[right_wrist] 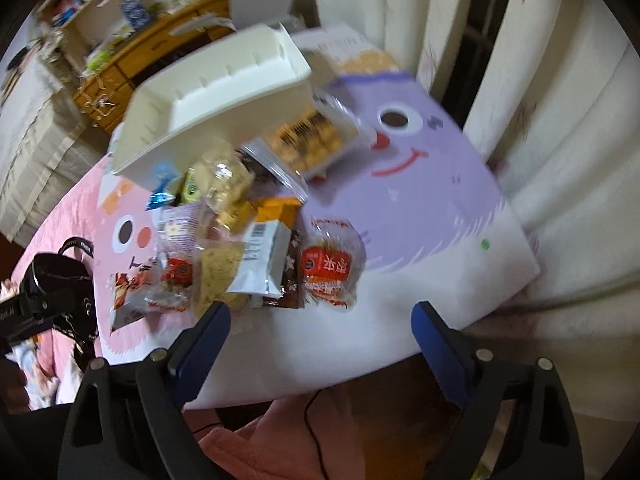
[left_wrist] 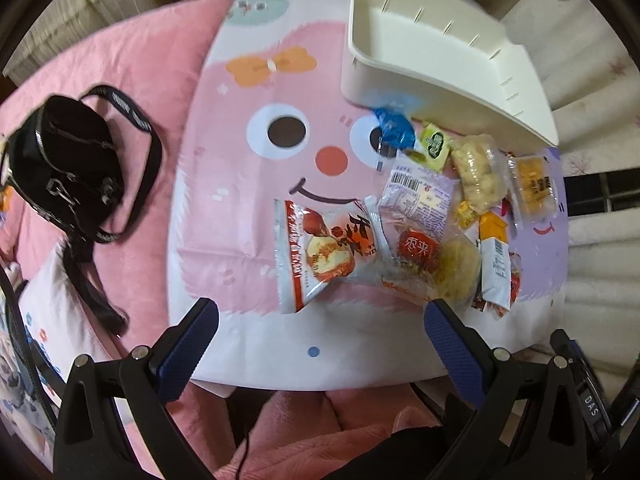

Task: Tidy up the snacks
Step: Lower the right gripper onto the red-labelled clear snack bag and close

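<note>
Snacks crowd the bin's edge; both tools spread wide, empty.

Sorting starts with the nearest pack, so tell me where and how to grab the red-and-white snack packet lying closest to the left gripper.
Probably grip the red-and-white snack packet by its free left crimped edge, coming from above. It lies flat on the cartoon mat, and its right side is tucked against the other wrappers. The left gripper is open, nothing between its jaws.
</note>
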A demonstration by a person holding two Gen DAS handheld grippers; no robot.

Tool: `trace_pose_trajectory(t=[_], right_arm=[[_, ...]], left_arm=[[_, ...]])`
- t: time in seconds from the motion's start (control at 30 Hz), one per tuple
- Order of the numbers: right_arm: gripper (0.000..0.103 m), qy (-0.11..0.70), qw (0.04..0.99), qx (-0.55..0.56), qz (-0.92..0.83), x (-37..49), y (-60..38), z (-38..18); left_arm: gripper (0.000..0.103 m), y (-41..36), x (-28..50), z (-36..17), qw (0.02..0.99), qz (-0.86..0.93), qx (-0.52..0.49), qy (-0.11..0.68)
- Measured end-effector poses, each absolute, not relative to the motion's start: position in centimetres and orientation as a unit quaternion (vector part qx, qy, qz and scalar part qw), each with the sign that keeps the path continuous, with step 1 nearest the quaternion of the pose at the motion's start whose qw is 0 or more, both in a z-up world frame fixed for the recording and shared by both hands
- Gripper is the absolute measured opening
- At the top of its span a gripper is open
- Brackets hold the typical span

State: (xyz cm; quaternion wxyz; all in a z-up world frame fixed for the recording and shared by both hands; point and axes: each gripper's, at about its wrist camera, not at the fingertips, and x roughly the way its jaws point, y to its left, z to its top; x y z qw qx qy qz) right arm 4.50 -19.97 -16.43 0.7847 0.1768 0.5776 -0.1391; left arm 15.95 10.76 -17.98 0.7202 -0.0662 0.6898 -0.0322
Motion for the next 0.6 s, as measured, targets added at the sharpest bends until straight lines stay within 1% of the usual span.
trace_pose_trajectory(t=[0.13,0.27,0.33,0.43,0.6], right_arm=[[0.083,0.610,0.751,0.208,-0.146,6.1,-21.1,-18.8],[0.080,0.643,0.714,0.235,-0.144,7.6,-22.2,-21.2],[0.074,0.655,0.699,0.248,-0.143,8.2,-22.7,-22.4],[0.072,0.674,0.673,0.272,-0.140,9.0,-23.3,-24.1],[0.072,0.697,0.641,0.291,-0.139,10.1,-23.9,-26.1]], left_arm=[[0.102,10.0,17.6,-20.5,0.693,-0.025,-0.074,0.716],[0.102,9.0,19.1,-22.8,0.668,-0.018,-0.083,0.739],[0.102,8.6,19.7,-23.9,0.656,-0.012,-0.085,0.750],[0.102,8.3,20.5,-25.4,0.640,0.002,-0.088,0.763],[0.102,8.2,21.5,-27.6,0.615,0.025,-0.088,0.784]])
